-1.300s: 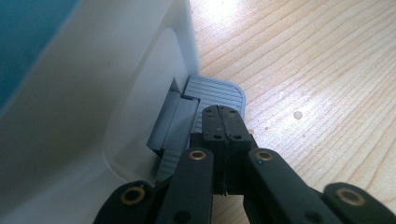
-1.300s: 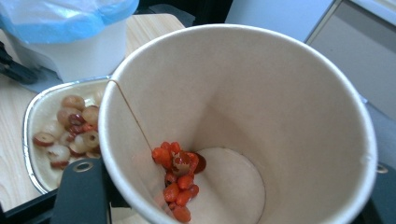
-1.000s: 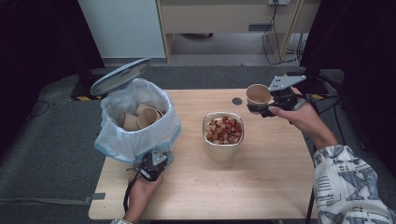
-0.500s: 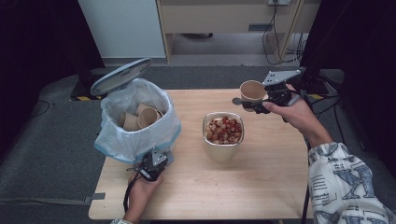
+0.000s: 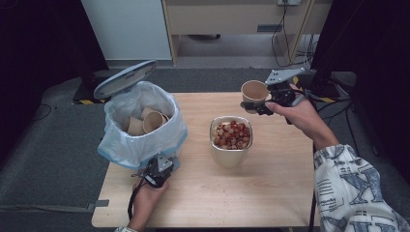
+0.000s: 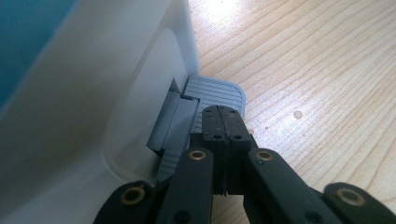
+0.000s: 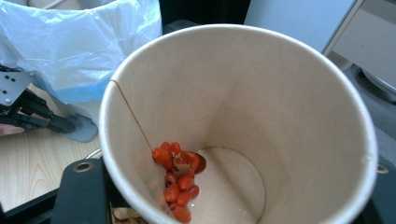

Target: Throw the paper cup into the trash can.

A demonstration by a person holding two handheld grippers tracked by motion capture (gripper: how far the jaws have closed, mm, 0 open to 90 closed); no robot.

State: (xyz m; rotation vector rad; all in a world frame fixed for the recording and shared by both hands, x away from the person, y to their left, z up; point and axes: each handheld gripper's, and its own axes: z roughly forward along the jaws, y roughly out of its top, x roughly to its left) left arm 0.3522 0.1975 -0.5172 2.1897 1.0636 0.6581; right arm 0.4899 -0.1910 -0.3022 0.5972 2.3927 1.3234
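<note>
Right gripper is clamped on a paper cup, held in the air just beyond the far right rim of the steel bowl, which stands mid-table. The right forearm comes in from the table's right edge, wrist bent toward the bowl, gripper pointing left across the table, cup mouth up and slightly tilted. In the right gripper view the cup has a small clump of red berries stuck low on its inner wall. Left gripper is low at the near left of the bowl, jaws pressed together with nothing between, tips down on the grey pedal of the white bin. Bin lid stands open; used cups lie inside the bag. Left hand reaches in from the near table edge.
</note>
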